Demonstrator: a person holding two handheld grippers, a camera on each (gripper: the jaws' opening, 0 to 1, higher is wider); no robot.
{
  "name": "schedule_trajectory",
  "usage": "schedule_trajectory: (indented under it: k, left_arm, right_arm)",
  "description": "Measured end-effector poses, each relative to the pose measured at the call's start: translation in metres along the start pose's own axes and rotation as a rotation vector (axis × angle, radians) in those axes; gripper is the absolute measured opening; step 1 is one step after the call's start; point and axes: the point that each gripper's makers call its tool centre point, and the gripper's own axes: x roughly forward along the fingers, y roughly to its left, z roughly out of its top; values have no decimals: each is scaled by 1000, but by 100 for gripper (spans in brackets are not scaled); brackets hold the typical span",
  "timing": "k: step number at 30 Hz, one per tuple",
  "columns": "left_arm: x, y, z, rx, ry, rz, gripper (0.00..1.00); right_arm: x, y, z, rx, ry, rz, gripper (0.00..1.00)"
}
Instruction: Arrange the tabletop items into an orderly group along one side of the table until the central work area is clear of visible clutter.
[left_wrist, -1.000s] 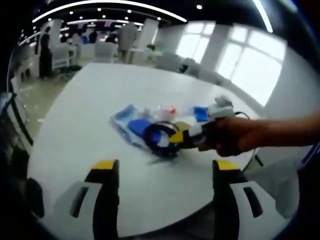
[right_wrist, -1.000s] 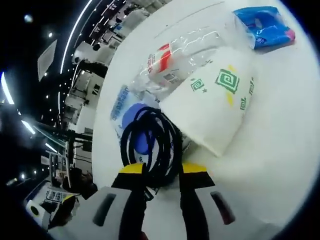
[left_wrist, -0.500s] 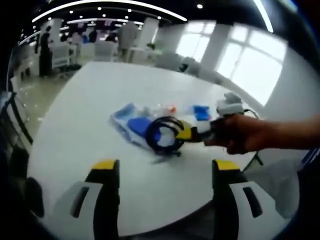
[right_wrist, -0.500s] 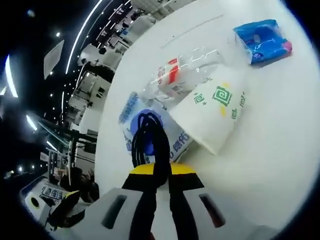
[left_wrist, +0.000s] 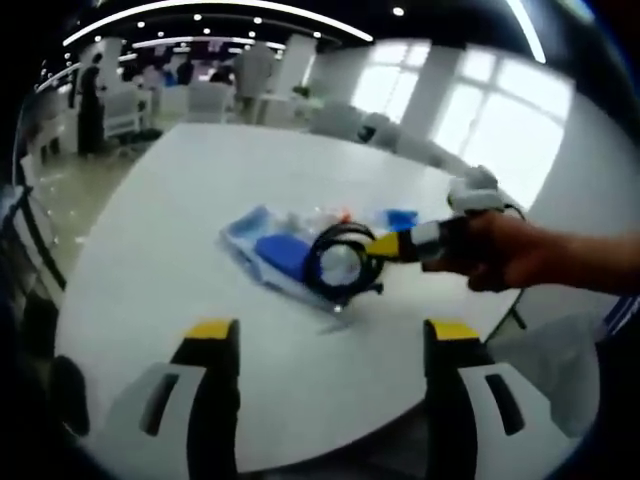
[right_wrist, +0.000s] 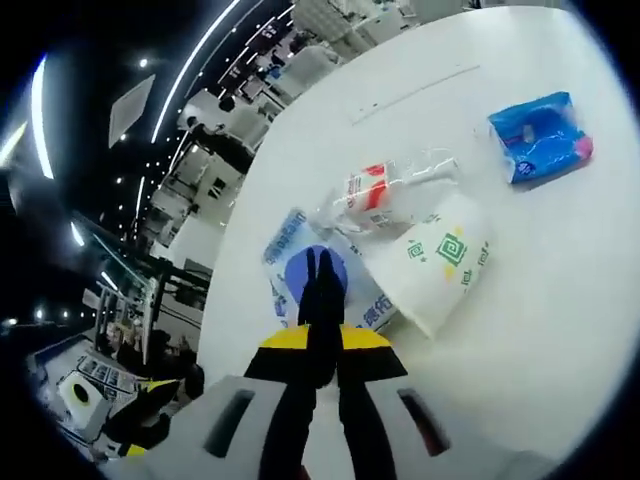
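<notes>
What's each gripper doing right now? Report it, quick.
Left gripper: open, holding nothing, above the white table.
Right gripper: shut on the black cable coil, lifted off the table.

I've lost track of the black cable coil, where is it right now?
In the left gripper view the black cable coil hangs off the table, clamped in the right gripper, just over the blue-and-white packet at mid-table.

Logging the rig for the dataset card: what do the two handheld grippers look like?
Both match: pale grey jaw bodies with black inner faces and yellow tips, seen on the left gripper and right gripper. In the left gripper view, a bare hand grips the right one; no sleeve shows.
</notes>
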Motion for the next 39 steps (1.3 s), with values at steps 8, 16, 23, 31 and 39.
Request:
schedule_trajectory:
  k: [8,16,23,31,39]
  left_arm:
    - [-1,-3,-1,5,5,-6,72]
    - [-1,-6,-2,7,8,-14,71]
    - [-1,-7,-3,9,13,-21,71]
    - [1,-9,-5,17,21,-28,71]
    - [2,-8,-6,14,23,-27,71]
  right_arm:
    - [-19,19,30,26,-89,65,2]
    - [-38,15,47,23,-123,83,0]
    - [-57,17,61,39,-165,110,0]
    - [-95,0,96,71,-267,118,0]
    - [-131,-42,110,108,-339,53,0]
